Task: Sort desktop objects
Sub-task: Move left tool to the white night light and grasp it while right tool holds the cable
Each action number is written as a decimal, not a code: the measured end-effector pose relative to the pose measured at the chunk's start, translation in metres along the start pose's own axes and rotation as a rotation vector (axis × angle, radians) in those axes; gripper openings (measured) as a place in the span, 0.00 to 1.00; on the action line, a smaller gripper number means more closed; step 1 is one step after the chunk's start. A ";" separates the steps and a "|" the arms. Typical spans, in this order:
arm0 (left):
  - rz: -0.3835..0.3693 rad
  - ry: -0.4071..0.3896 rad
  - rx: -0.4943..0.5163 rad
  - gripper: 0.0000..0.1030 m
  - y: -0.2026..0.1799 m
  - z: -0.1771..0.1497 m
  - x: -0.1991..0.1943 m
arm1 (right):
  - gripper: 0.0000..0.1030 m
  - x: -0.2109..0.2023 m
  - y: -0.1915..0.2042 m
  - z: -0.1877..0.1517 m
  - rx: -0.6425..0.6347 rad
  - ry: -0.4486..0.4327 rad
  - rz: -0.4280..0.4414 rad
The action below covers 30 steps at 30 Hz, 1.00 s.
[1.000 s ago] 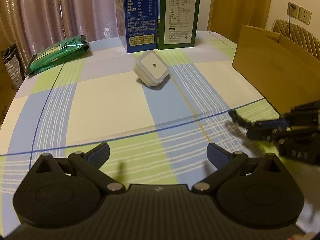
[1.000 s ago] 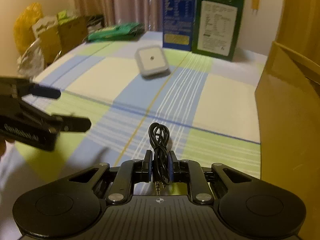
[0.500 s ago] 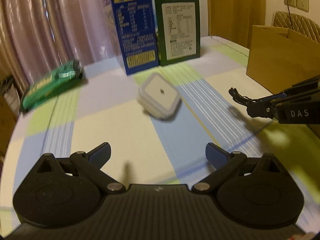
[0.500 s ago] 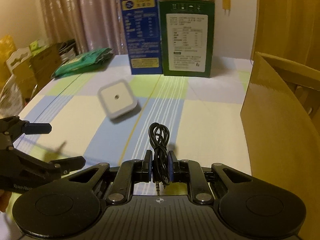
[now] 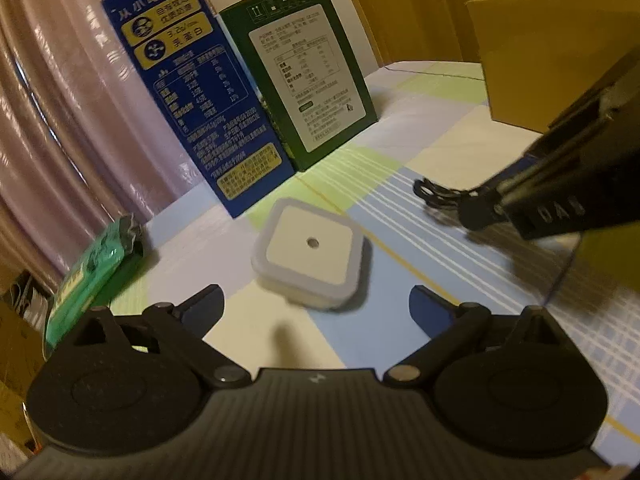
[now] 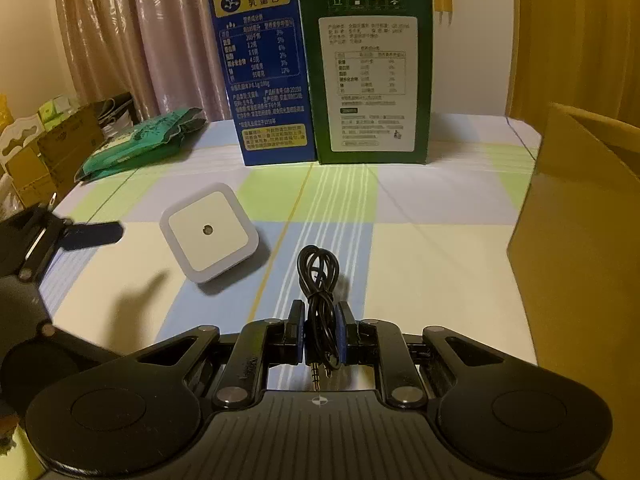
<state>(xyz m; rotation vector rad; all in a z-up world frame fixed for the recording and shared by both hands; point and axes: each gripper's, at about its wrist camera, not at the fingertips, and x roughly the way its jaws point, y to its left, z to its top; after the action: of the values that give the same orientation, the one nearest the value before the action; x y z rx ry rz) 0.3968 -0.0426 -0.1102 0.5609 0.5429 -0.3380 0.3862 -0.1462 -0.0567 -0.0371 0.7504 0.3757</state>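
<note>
Now the left gripper (image 5: 316,300) hangs just short of the white night light (image 5: 310,254), its fingers spread wide on either side of it and not touching. That light lies tilted on the checked tablecloth (image 6: 432,264), in front of the blue carton (image 6: 262,60) and green carton (image 6: 370,72). To its right, the right gripper (image 6: 320,334) is clamped on a coiled black cable (image 6: 318,276), near the cardboard box (image 6: 580,248).
</note>
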 end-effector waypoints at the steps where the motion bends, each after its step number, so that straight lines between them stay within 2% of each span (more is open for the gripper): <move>1: 0.002 -0.005 0.002 0.92 0.001 0.002 0.004 | 0.12 0.002 -0.001 0.000 0.000 0.000 -0.002; 7: 0.015 -0.027 0.060 0.87 -0.001 0.008 0.021 | 0.12 0.011 -0.006 -0.001 0.004 -0.003 -0.016; 10: 0.039 -0.035 0.107 0.79 -0.005 0.009 0.024 | 0.12 0.014 -0.008 -0.002 0.010 -0.002 -0.016; 14: 0.069 -0.026 0.149 0.62 -0.008 0.009 0.028 | 0.12 0.015 -0.009 -0.004 0.013 0.003 -0.012; 18: 0.080 -0.002 0.131 0.61 -0.009 0.007 0.022 | 0.12 0.014 -0.009 -0.004 0.019 0.003 -0.012; 20: 0.071 0.020 0.092 0.61 -0.010 0.005 0.013 | 0.12 0.012 -0.010 -0.004 0.023 0.004 -0.010; 26: -0.044 0.117 -0.206 0.60 -0.003 -0.003 -0.030 | 0.12 -0.001 -0.005 -0.009 0.029 0.029 0.020; 30: -0.069 0.138 -0.306 0.60 -0.008 -0.011 -0.072 | 0.12 -0.026 0.002 -0.013 0.051 0.040 0.049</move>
<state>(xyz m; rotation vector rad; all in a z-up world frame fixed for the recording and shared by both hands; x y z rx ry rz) 0.3312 -0.0310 -0.0803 0.2710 0.7333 -0.2755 0.3596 -0.1547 -0.0492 0.0220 0.8009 0.4034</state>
